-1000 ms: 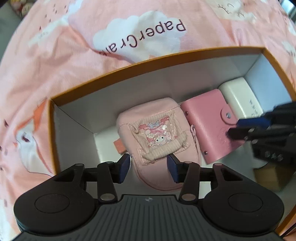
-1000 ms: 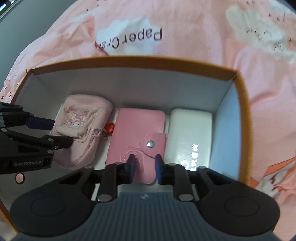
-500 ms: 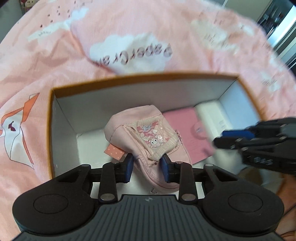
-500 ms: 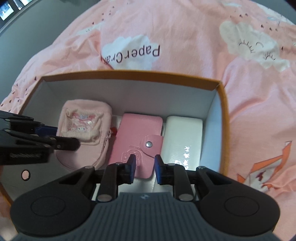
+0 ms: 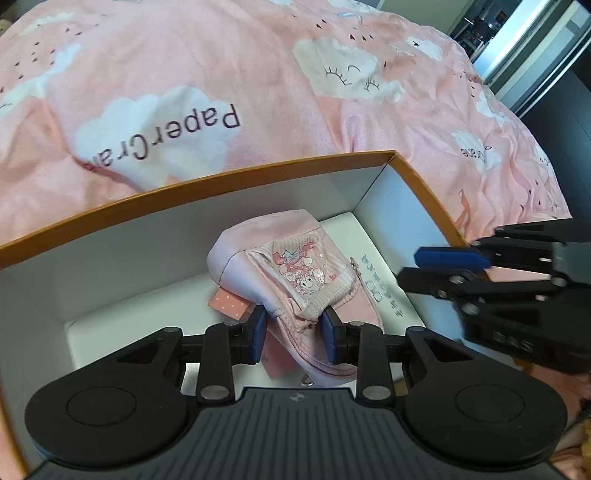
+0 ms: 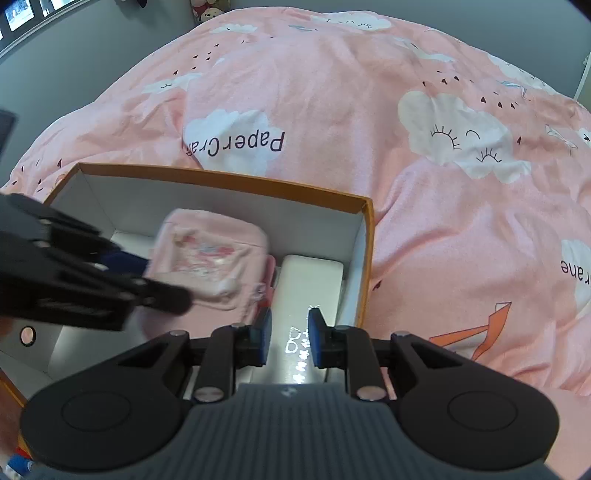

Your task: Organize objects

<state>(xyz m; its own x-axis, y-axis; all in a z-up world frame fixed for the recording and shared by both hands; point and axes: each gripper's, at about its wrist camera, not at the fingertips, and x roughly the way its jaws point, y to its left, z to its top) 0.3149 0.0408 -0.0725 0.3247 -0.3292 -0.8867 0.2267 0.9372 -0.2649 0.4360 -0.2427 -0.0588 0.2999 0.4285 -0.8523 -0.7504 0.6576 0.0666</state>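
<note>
Up front, left gripper (image 5: 293,334) is clamped on the pink pouch (image 5: 295,277), lifted and tilted over the box (image 5: 229,173) floor, its lower end hidden behind the fingers. Right gripper (image 6: 289,338) has jaws apart w/ nothing between, hovering over the white case (image 6: 310,280) by the box's right wall. Pink wallet (image 6: 271,267) mostly covered by pouch. Bedspread (image 6: 369,110) surrounds box.

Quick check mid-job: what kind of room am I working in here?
Most likely a bedroom. The orange-rimmed box sits on a bed covered by a pink cloud-print duvet, and plush toys rest against the grey wall at its far end.
</note>
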